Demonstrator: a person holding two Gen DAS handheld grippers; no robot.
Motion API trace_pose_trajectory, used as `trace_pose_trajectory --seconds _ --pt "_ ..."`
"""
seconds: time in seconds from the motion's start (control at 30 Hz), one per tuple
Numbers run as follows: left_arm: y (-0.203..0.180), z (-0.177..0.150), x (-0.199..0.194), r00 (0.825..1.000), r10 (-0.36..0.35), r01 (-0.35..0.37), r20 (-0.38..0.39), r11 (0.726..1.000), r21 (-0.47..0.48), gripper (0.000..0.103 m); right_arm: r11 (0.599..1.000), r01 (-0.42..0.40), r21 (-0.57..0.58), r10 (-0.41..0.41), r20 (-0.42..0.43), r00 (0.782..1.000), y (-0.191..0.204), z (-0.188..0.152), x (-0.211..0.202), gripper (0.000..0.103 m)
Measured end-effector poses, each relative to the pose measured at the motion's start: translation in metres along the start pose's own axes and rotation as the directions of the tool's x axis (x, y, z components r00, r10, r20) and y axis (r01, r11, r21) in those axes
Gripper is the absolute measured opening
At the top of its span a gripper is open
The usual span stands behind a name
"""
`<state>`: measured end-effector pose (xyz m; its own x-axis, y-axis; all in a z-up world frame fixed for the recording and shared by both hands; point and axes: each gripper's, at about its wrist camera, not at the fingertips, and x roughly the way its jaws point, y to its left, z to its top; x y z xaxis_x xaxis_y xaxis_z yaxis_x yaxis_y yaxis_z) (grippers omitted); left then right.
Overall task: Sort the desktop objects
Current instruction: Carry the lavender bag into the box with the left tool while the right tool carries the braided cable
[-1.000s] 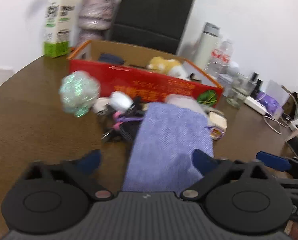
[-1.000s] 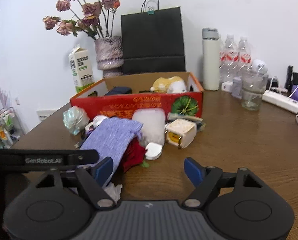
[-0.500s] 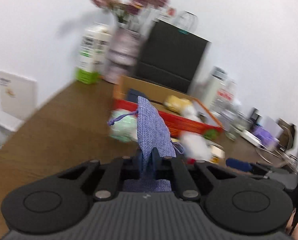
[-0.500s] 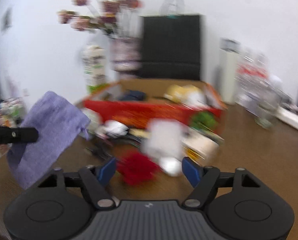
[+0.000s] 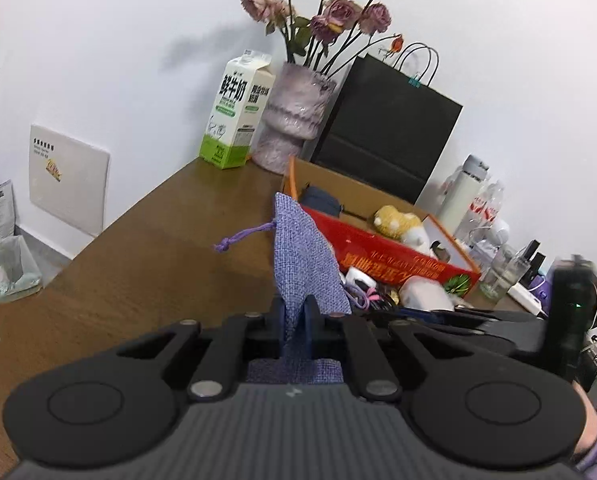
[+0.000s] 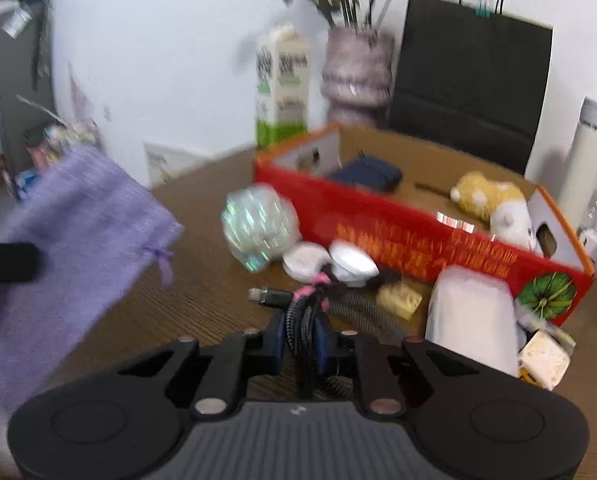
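Note:
My left gripper (image 5: 294, 316) is shut on a purple drawstring pouch (image 5: 304, 264) and holds it lifted above the brown table; the pouch also shows at the left of the right wrist view (image 6: 70, 248). My right gripper (image 6: 300, 336) is shut on a bundle of black braided cable (image 6: 302, 312) tied with a pink band, low over the table. Behind stands the red cardboard box (image 6: 418, 232) holding a dark blue pouch (image 6: 368, 172) and a yellow plush toy (image 6: 490, 200). The box also shows in the left wrist view (image 5: 382, 248).
In front of the box lie a shiny iridescent ball (image 6: 258, 228), white round cases (image 6: 330, 264), a white bag (image 6: 470, 316) and a small cube (image 6: 544, 360). A milk carton (image 5: 236, 112), flower vase (image 5: 294, 116), black paper bag (image 5: 386, 132) and bottles (image 5: 466, 192) stand behind.
My left gripper closed on the purple pouch and lifted it off the pile. My right gripper moved left and forward and closed on the cable bundle.

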<state>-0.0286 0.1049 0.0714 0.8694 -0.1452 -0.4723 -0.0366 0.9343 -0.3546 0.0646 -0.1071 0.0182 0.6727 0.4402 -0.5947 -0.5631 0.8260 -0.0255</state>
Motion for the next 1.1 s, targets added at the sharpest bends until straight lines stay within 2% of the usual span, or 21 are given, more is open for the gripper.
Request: trace_pose_trajectory --seconds 0.13,0.3,0.37,0.43,0.53,0.63,0.73,0.8,0.87,0.93,1.0,1.1 --pt "-0.005 -0.002 0.001 1.0 -0.024 0.024 -0.001 1.0 0.013 0.01 1.0 -0.025 0.015 0.025 -0.009 1.0 0.0 -0.015 -0.023 0.014" --pt "-0.005 -0.015 0.016 0.998 -0.022 0.023 -0.061 1.0 0.009 0.01 0.99 -0.106 0.093 0.105 0.02 0.994 0.0 -0.043 -0.042 0.013" --pt "-0.004 -0.018 0.019 0.997 -0.034 0.035 -0.073 0.999 0.004 0.01 0.984 -0.128 0.121 0.122 0.055 0.991 -0.001 -0.046 -0.047 0.012" --pt "-0.006 -0.02 0.02 0.997 -0.037 0.038 -0.072 0.999 0.012 0.01 0.979 -0.141 0.146 0.135 0.046 0.99 -0.003 -0.047 -0.045 0.014" --pt "-0.007 -0.022 0.02 0.997 -0.03 0.031 -0.076 0.999 0.017 0.01 0.971 -0.15 0.185 0.149 0.022 0.989 -0.005 -0.05 -0.033 0.007" --pt "-0.007 -0.021 0.016 0.997 -0.027 0.028 -0.071 1.0 0.012 0.01 0.964 -0.143 0.223 0.133 0.059 0.989 -0.006 -0.048 -0.042 0.005" --pt "-0.009 -0.01 0.009 0.998 -0.052 0.053 -0.035 0.999 0.013 0.01 0.966 -0.127 0.223 0.096 0.147 0.984 -0.008 -0.032 -0.068 0.004" --pt "-0.012 0.005 0.007 0.993 -0.115 0.115 -0.024 0.993 0.006 0.01 0.968 -0.126 0.217 0.078 0.217 0.973 -0.014 -0.016 -0.089 0.004" --pt "-0.016 0.024 0.011 0.977 -0.212 0.212 -0.035 0.977 -0.013 0.01 0.976 -0.107 0.19 0.051 0.278 0.959 -0.024 0.005 -0.107 0.004" --pt "-0.026 0.045 0.023 0.966 -0.257 0.258 -0.037 0.966 0.012 0.01 0.984 -0.085 0.159 0.03 0.322 0.946 -0.037 0.03 -0.115 0.004" --pt "-0.043 0.07 0.045 0.964 -0.264 0.266 -0.042 0.962 0.055 0.01 0.991 -0.047 0.125 0.003 0.335 0.942 -0.053 0.06 -0.109 0.004" --pt "-0.071 0.111 0.101 0.966 -0.242 0.249 -0.094 0.965 0.079 0.01 0.994 -0.018 0.107 -0.013 0.282 0.959 -0.087 0.106 -0.067 0.004"
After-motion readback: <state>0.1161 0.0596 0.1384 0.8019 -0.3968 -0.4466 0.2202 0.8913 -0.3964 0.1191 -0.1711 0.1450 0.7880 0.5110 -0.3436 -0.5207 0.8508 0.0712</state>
